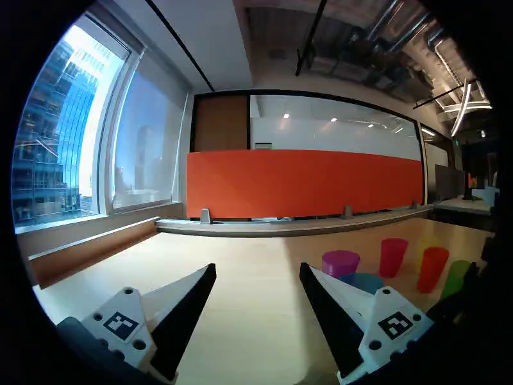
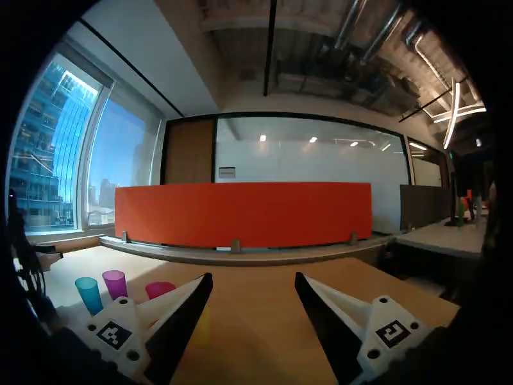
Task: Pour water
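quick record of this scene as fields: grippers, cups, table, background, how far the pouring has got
left gripper: open, holding nothing
right gripper: open, holding nothing
table: light wood
cups: clustered on the table to the left gripper's right; purple cup, blue cup, pink cup, orange cup, green cup
background: orange divider, window
progress: no cup grasped yet
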